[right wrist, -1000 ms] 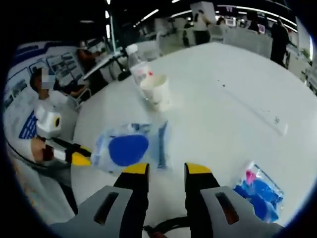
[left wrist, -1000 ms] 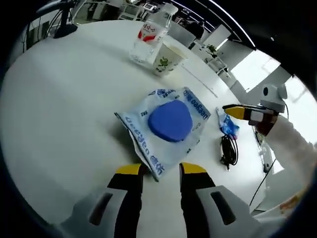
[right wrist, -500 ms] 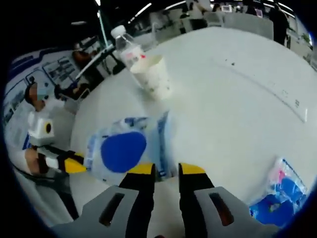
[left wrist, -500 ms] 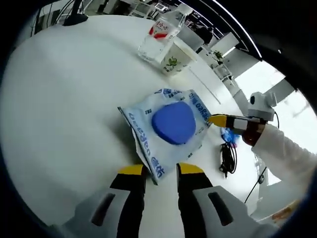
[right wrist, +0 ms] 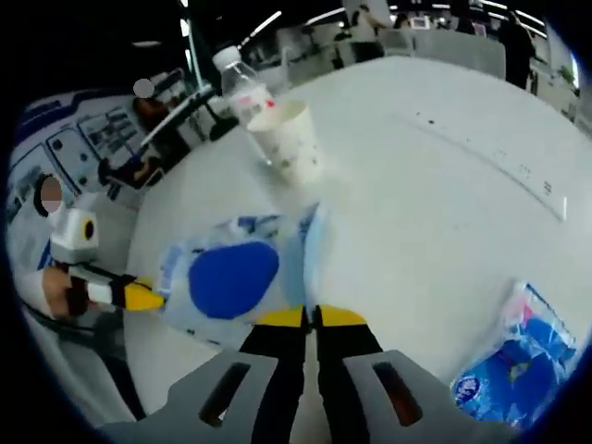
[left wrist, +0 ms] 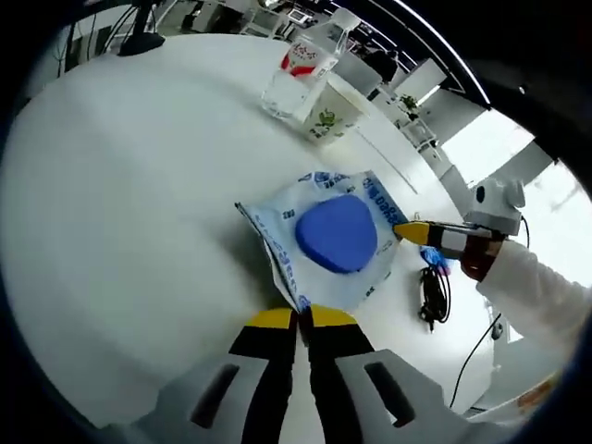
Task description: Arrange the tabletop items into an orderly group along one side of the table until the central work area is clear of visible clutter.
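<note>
A: Left gripper view, we've got our left gripper (left wrist: 302,317) at bottom centre, yellow tips pinched narrow on the near corner of the clear packet (left wrist: 324,248) w/ the blue pad inside. Packet sits mid-frame, just above the tips.

B: Right gripper view, same story: right gripper (right wrist: 311,316) at bottom centre, jaws nearly together, biting the packet's (right wrist: 239,275) edge. Packet's centre-left here, just above and left of our tips.

A: We see the right gripper (left wrist: 413,231) coming in from the right of our frame, its yellow tip touching the packet's far edge.

B: And the left gripper (right wrist: 139,296) at our left edge, yellow tip at the packet's other side.

A: So we're holding it at two opposite edges. Upper centre of the left gripper view: water bottle (left wrist: 303,67) w/ red label, paper cup (left wrist: 333,111) right beside it, both upright, well apart from the packet.

B: Bottle (right wrist: 241,92) and cup (right wrist: 288,141) at upper centre for us too. Second blue-and-clear packet (right wrist: 514,363) at lower right, well apart.

A: Black cable (left wrist: 433,294) coiled at our right. White table (left wrist: 129,194), office desks and bright windows behind.
</note>
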